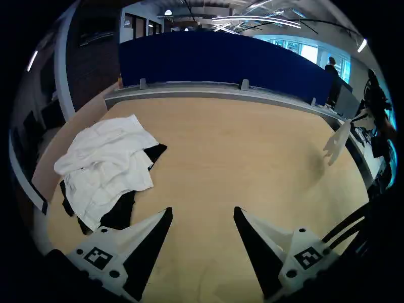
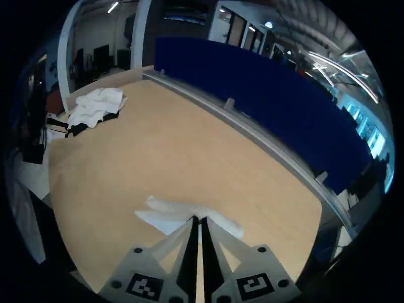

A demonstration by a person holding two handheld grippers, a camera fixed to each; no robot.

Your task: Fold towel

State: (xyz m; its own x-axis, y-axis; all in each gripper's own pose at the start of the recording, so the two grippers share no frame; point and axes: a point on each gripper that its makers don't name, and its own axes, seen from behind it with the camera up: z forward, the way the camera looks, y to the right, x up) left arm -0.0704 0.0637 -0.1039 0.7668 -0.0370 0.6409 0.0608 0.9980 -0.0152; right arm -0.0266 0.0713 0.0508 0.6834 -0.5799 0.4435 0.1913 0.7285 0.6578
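At the tips of my right gripper (image 2: 200, 220), clenched on it, sits the white towel (image 2: 169, 212), seemingly lifted off the wooden table (image 2: 151, 151), while my left gripper (image 1: 202, 214) hangs released with a cloth pile (image 1: 106, 161) ahead to its left.

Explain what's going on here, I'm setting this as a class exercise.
A person works with two grippers over a table. The right gripper has its jaws shut on a white towel. The left gripper is open and holds nothing, above bare table. A pile of white and black cloth lies by the table's edge. No fold shows yet.
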